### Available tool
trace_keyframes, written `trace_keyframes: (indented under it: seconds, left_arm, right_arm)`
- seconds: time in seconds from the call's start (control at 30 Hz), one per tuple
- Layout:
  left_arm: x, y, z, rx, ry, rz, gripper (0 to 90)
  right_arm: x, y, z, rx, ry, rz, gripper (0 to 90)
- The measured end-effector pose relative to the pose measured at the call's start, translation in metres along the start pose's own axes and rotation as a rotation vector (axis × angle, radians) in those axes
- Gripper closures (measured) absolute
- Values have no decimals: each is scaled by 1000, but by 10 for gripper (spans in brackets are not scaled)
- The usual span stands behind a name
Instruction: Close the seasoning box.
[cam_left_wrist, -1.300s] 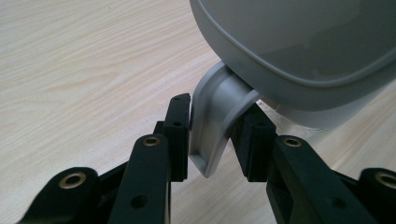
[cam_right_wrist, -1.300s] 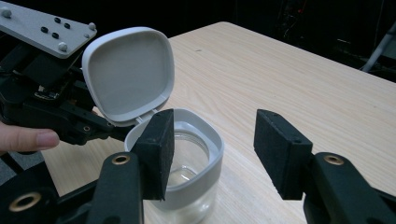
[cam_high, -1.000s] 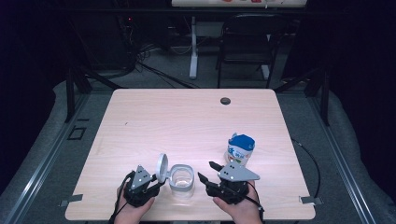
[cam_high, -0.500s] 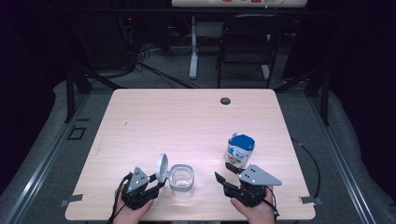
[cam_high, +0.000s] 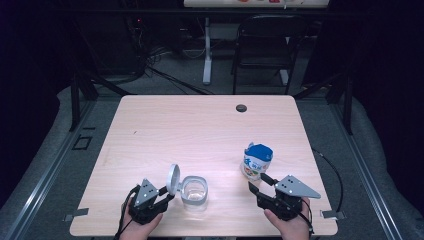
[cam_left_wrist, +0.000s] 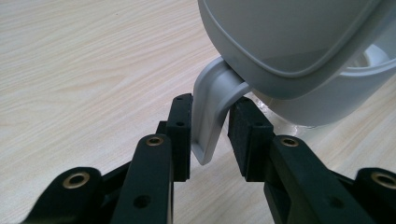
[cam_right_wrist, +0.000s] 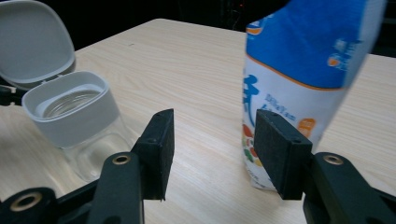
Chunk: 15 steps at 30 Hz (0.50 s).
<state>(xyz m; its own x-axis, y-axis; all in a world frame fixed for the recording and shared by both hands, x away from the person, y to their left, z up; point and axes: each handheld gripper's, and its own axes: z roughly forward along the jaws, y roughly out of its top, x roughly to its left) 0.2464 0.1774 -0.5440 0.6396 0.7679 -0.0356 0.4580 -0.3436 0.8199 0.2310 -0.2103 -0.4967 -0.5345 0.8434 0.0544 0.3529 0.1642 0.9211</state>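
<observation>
A lid tab is pinched at the left; a pouch stands beyond spread fingers at the right.

The jar tab is gripped by the left gripper; the right gripper is held spread, the pouch just beyond, on the tabletop.

A pale wooden table stands on a dark floor, with a small round dark grommet near its far edge. Near the front edge sits a clear jar with a grey collar, its round lid swung up and open on the left side. The left gripper meets the lid's hinge side — held by a hand. A blue-and-white pouch stands upright to the right; the right gripper sits just beside it, jaws apart. A black folding chair stands beyond the table.
</observation>
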Motion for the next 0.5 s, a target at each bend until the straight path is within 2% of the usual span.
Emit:
trace_keyframes:
  seconds: [0.07,0.37,0.5]
  left_arm:
    - [0,-1,-1,-5,-3,-1,690]
    - [3,-6,-12,-21,0,-8,604]
    - [5,-9,-15,-20,5,-12,592]
  right_arm:
    - [-4,0,-1,-8,-11,14,481]
    - [-16,3,-2,-5,-53,19,472]
    - [-21,2,-2,-1,-66,23,468]
